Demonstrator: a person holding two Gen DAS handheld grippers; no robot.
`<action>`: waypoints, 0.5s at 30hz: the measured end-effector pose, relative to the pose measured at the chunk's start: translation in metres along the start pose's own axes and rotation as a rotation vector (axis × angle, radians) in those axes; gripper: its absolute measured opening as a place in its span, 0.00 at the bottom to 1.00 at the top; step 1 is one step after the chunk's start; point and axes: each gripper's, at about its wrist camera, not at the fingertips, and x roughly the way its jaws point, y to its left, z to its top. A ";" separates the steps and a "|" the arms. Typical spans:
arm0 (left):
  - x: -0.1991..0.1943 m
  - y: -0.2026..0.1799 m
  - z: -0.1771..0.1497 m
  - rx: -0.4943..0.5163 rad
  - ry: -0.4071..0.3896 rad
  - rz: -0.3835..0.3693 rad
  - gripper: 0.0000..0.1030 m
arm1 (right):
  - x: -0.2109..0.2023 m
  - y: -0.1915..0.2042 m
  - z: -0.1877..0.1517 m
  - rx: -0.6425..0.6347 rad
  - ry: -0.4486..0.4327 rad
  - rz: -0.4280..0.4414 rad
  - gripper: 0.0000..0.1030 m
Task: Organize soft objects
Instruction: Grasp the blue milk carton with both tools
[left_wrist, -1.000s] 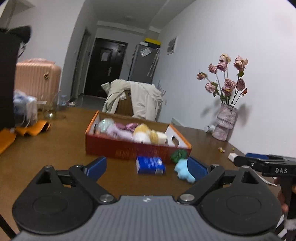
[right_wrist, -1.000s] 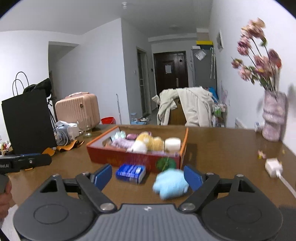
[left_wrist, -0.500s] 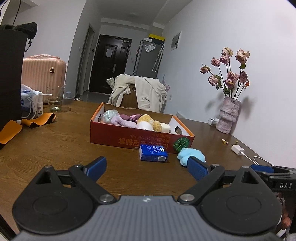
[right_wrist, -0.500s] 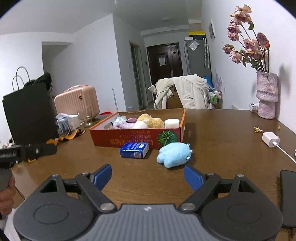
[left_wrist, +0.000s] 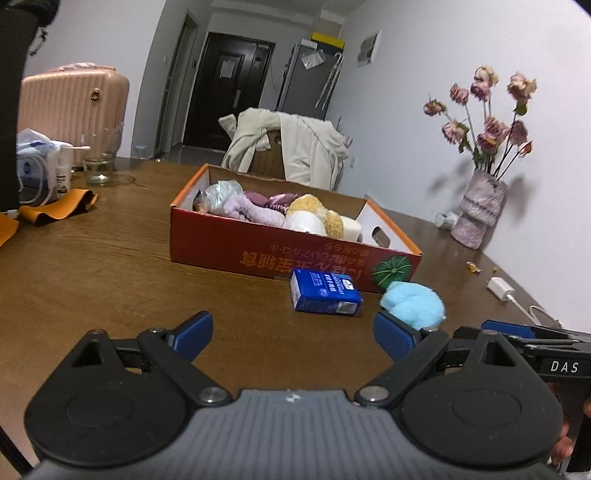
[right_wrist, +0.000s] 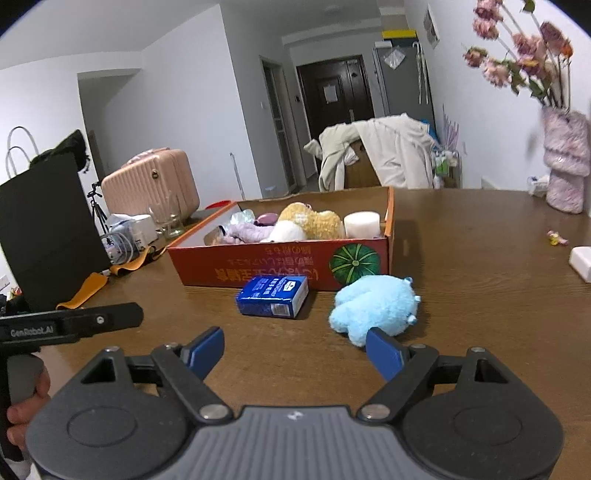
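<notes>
An orange cardboard box (left_wrist: 236, 245) (right_wrist: 258, 267) on the wooden table holds several plush toys and soft items. In front of it lie a blue tissue pack (left_wrist: 325, 291) (right_wrist: 273, 291) and a light-blue plush toy (left_wrist: 413, 304) (right_wrist: 375, 304). My left gripper (left_wrist: 293, 332) hovers open short of the pack, nothing between its fingers. My right gripper (right_wrist: 295, 350) is open too; its right fingertip (right_wrist: 384, 350) overlaps the near edge of the blue plush.
A pink vase of dried flowers (left_wrist: 478, 208) (right_wrist: 565, 162) stands at the right by the wall. A white charger (left_wrist: 500, 288) and its cable lie on the table's right. A glass (left_wrist: 98, 168), bottles, orange straps and a black bag (right_wrist: 48, 232) crowd the left side.
Both grippers have come lower and closer to the box, pack and blue plush, which now look larger. Both jaws stay open.
</notes>
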 end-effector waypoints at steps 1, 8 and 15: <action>0.008 0.001 0.002 0.002 0.008 0.001 0.93 | 0.008 -0.001 0.002 0.004 0.008 0.002 0.80; 0.079 0.005 0.024 -0.011 0.092 -0.032 0.73 | 0.071 -0.012 0.022 0.046 0.044 0.029 0.64; 0.136 0.012 0.030 -0.073 0.172 -0.092 0.37 | 0.130 -0.017 0.031 0.121 0.070 0.078 0.42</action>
